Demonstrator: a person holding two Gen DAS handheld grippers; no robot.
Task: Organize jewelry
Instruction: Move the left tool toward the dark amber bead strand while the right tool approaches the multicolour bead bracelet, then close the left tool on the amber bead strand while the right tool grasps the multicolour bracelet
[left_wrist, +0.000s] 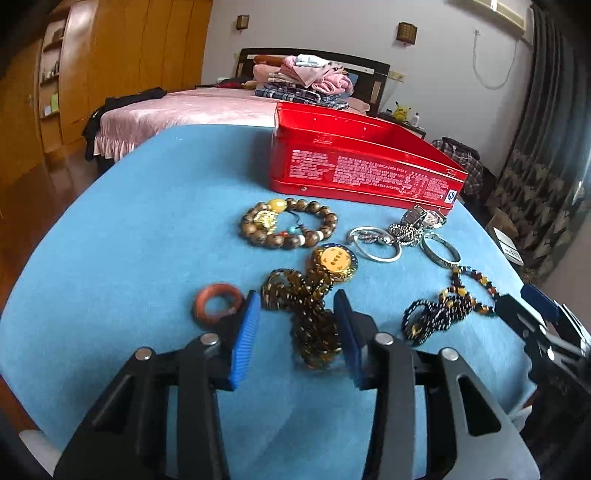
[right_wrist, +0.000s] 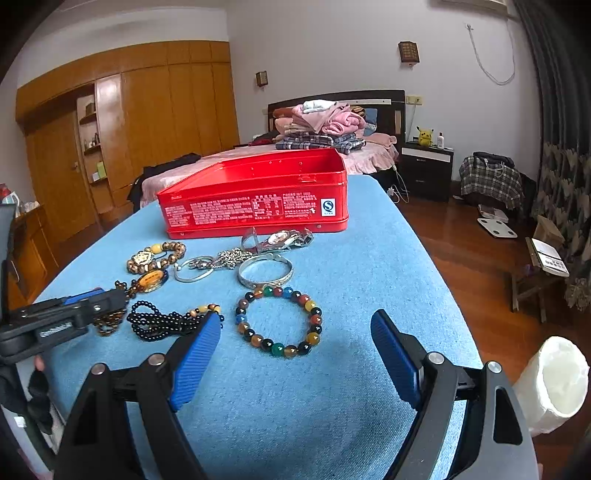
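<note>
A red tin box (left_wrist: 354, 162) stands open at the back of the blue table; it also shows in the right wrist view (right_wrist: 255, 199). My left gripper (left_wrist: 297, 325) is open, its jaws either side of an amber bead necklace (left_wrist: 314, 332) with a gold pendant (left_wrist: 334, 262). A red ring (left_wrist: 218, 303) lies just left of it. My right gripper (right_wrist: 295, 343) is open around a multicoloured bead bracelet (right_wrist: 279, 319). A black bead string (right_wrist: 162, 323) lies by its left finger. A wooden bead bracelet (left_wrist: 288, 227), silver bangles (right_wrist: 265, 272) and a watch (right_wrist: 284, 236) lie before the box.
The blue table (right_wrist: 369, 295) drops off at its right edge to a wooden floor (right_wrist: 461, 258). A bed with folded clothes (right_wrist: 325, 125) stands behind. A white sleeve (right_wrist: 554, 384) shows at the lower right. The left gripper body (right_wrist: 59, 321) is at my right gripper's left.
</note>
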